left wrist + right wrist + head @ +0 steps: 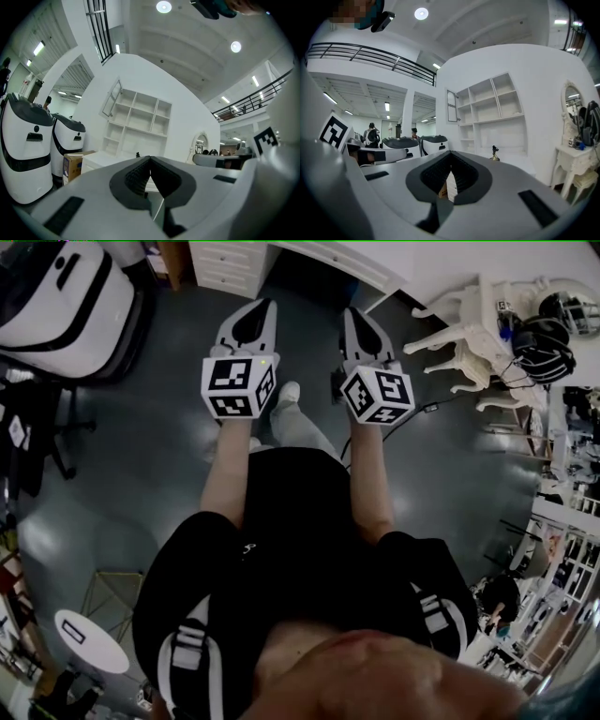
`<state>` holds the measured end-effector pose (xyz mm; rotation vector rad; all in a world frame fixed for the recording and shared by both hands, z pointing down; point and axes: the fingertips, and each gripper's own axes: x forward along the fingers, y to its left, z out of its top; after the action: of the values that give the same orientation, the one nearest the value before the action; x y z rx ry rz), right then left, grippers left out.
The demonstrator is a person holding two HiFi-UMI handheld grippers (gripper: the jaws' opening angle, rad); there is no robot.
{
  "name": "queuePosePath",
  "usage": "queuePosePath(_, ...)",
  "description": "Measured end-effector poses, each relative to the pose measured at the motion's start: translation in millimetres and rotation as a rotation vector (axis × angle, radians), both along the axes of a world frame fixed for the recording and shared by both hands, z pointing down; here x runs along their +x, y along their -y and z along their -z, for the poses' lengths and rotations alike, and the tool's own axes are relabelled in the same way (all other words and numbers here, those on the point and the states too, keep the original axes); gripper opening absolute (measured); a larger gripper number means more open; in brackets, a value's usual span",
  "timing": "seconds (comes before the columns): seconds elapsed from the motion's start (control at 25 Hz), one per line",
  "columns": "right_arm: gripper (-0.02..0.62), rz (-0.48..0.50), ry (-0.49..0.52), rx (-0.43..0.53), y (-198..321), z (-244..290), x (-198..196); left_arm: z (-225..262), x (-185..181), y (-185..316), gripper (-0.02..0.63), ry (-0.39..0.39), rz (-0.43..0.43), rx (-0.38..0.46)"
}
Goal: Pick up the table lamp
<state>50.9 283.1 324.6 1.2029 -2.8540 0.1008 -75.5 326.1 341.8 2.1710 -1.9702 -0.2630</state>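
A small dark, brass-toned table lamp (494, 152) stands on a white counter (520, 164) below the wall shelves, well ahead of both grippers. In the left gripper view the lamp (137, 154) is only a tiny dark shape on the counter. In the head view my left gripper (262, 306) and right gripper (352, 315) are side by side, held level over the dark floor. The left gripper (150, 158) has its jaws together with nothing between them. The right gripper (450, 153) is shut too, its tips meeting and empty.
White built-in shelves (138, 122) fill the wall ahead. Two large white machines (23, 140) and a cardboard box (75, 166) stand at the left. An ornate white vanity (576, 159) and white chairs (459, 343) are at the right. People stand far back (370, 133).
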Motion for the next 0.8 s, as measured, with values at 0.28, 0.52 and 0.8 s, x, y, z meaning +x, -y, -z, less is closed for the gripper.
queuePosePath(0.28,0.018,0.088,0.024,-0.001,11,-6,-47,-2,-27,4,0.009,0.02,0.044,-0.009)
queuePosePath(0.52,0.018,0.079,0.041,-0.013,48,-10,-54,1,-28,38,0.009,0.033,0.025,-0.023)
queuePosePath(0.8,0.018,-0.003,0.043,-0.057,115,-33,-16,-22,-10,101,0.009,0.037,-0.011,-0.069)
